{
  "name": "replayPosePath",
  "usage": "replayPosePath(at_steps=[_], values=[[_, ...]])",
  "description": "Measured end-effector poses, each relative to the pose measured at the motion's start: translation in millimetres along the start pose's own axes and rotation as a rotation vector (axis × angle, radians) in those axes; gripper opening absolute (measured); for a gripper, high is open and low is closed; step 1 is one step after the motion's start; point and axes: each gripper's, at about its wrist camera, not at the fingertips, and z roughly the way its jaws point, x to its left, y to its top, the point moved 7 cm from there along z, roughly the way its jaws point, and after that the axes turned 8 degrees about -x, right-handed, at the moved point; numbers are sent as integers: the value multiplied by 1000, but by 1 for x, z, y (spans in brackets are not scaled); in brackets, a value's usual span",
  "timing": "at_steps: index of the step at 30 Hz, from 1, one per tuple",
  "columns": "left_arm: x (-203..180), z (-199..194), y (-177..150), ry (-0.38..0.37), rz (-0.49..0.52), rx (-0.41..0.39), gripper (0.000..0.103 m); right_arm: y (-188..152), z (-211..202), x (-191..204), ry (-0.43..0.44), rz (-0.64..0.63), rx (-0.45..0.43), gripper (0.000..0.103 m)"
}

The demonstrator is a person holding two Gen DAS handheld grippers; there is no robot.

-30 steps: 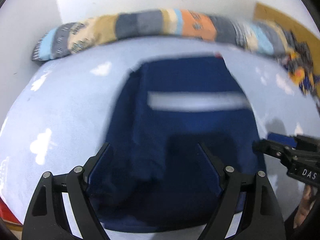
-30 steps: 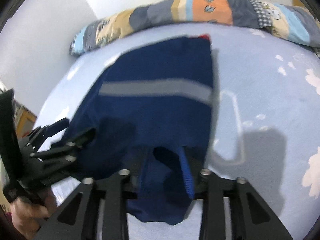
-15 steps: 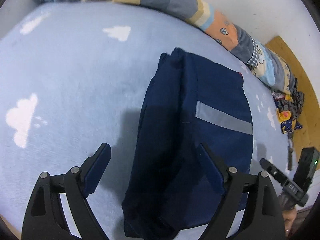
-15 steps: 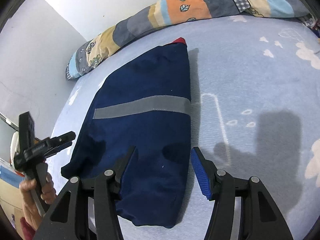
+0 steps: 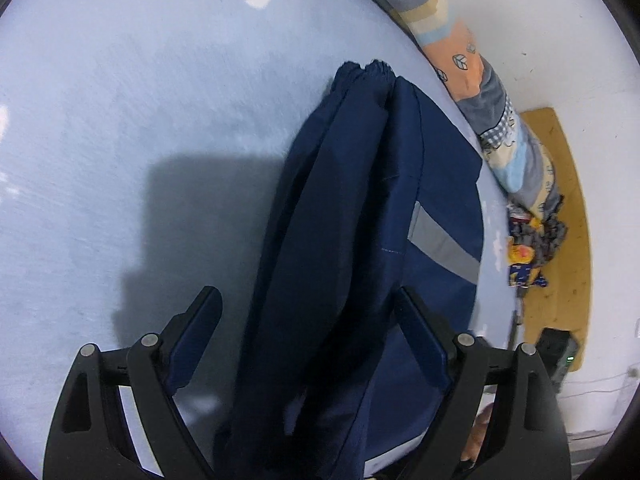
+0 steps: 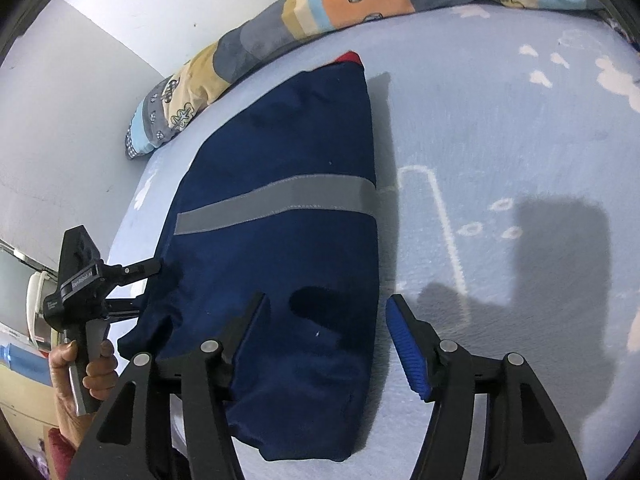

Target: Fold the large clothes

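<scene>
Our right gripper (image 6: pixel 326 312) hovers over the near end of the folded navy garment (image 6: pixel 280 248), its jaws opening and pressing on nothing. Our left gripper (image 5: pixel 308 304) stands wide apart astride the garment's folded edge, gripping nothing. The garment lies on the pale blue bedspread (image 6: pixel 500 128), its far end near the patchwork quilt (image 6: pixel 320 4).

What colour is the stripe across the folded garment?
Grey, a band across the navy garment; the right wrist view shows it best.
</scene>
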Motion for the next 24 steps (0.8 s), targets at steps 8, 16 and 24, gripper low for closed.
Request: replayPosePath(at_steps=[8, 16, 24], values=[[-1, 16, 4, -135, -70, 49, 89, -5, 13, -10, 28, 90, 39, 65], [-6, 19, 4, -279, -117, 89, 89, -3, 33, -17, 160, 236, 55, 74], [-8, 29, 10, -391, -145, 117, 89, 6, 70, -8, 255, 281, 75, 82]])
